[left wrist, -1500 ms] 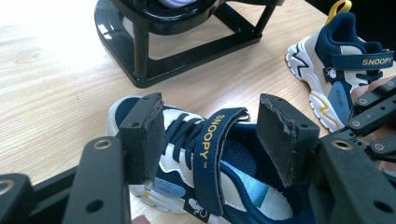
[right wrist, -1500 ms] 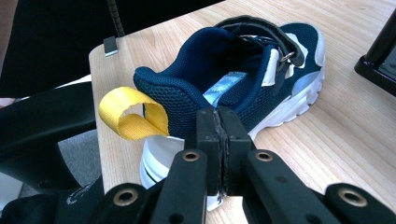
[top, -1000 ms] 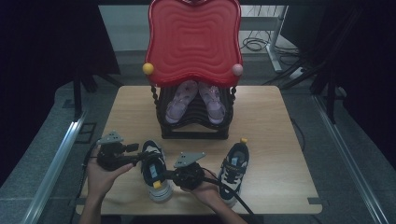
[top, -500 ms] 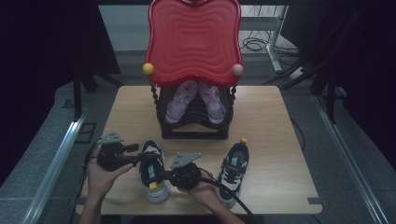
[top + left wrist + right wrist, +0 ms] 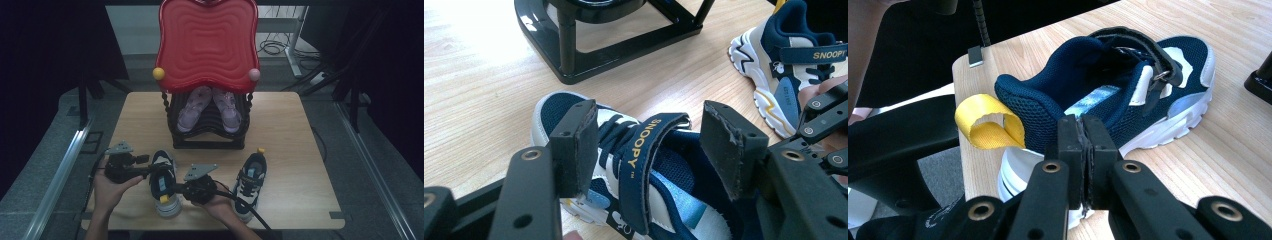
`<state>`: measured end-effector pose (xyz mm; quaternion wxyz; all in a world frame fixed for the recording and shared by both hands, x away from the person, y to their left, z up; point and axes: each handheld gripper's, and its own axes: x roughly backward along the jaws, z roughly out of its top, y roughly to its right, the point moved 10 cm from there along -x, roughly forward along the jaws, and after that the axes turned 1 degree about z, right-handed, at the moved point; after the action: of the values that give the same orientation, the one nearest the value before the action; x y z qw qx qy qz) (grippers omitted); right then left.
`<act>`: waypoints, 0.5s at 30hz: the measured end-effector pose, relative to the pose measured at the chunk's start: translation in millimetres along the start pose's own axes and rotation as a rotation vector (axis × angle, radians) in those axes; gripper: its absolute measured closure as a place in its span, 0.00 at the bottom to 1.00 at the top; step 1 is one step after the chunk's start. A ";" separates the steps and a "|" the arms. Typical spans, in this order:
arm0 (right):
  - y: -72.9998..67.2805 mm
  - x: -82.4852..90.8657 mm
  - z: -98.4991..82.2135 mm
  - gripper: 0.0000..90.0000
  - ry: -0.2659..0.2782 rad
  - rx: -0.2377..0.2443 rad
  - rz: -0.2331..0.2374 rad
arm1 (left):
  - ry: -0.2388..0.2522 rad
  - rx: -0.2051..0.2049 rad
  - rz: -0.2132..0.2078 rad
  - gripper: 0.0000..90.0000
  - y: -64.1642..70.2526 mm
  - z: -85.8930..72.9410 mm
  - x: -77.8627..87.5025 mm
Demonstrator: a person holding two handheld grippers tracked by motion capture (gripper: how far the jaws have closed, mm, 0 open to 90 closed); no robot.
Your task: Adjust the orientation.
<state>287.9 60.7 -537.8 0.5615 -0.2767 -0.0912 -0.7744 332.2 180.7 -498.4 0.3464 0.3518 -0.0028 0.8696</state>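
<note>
A navy and white child's sneaker (image 5: 162,182) with a yellow heel loop (image 5: 988,122) lies near the table's front edge, toe pointing away. My left gripper (image 5: 149,172) stands open on its left side. Its jaws straddle the shoe's raised "SNOOPY" strap (image 5: 644,160) without closing on it. My right gripper (image 5: 1082,127) is shut. Its tips rest against the navy side of the sneaker (image 5: 1128,90) by the heel, nothing visible between the pads. The matching second sneaker (image 5: 250,182) lies to the right, with its strap fastened (image 5: 814,54).
A black shoe rack (image 5: 207,140) stands at mid-table with a pair of pink shoes (image 5: 192,107) on it and a red wavy tray (image 5: 207,45) on top. Its base (image 5: 589,55) is just beyond the near sneaker. Bare wood table (image 5: 300,130) lies right of the rack.
The near sneaker's heel and my right gripper have edged slightly left. The left gripper has hardly moved.
</note>
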 end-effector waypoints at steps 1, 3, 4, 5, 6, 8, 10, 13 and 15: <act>0.4 1.1 0.5 0.98 0.002 0.001 -0.001 | 0.001 0.000 -0.002 0.45 -0.1 0.0 0.4; 1.8 4.3 1.4 0.98 0.007 -0.002 -0.007 | 0.000 0.001 -0.001 0.45 -0.5 -0.2 0.6; 3.6 7.1 1.6 0.98 0.013 -0.004 -0.013 | 0.000 0.002 -0.003 0.45 -0.4 -0.4 0.4; 3.6 7.1 1.6 0.98 0.013 -0.004 -0.013 | -0.001 0.002 -0.004 0.45 -0.3 -0.5 0.1; 4.6 8.5 1.2 0.98 0.013 -0.006 -0.017 | -0.002 0.001 -0.004 0.45 -0.2 -0.6 -0.1; 6.4 11.6 0.4 0.98 0.017 -0.009 -0.022 | -0.004 0.002 -0.004 0.45 -0.1 -0.9 -0.4; 8.2 15.2 0.0 0.98 0.024 -0.013 -0.027 | -0.004 0.003 -0.005 0.45 -0.3 -1.2 -0.6; 13.5 23.4 -0.8 0.97 0.032 -0.019 -0.043 | -0.008 0.004 -0.004 0.45 -0.6 -1.8 -0.8; 15.1 25.5 -1.2 0.97 0.034 -0.021 -0.050 | -0.011 0.003 -0.004 0.45 -0.7 -2.3 -0.9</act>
<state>295.9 33.8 -527.8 0.5406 -0.2671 -0.0802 -0.7937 331.7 181.2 -500.9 0.3476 0.3571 -0.0026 0.8670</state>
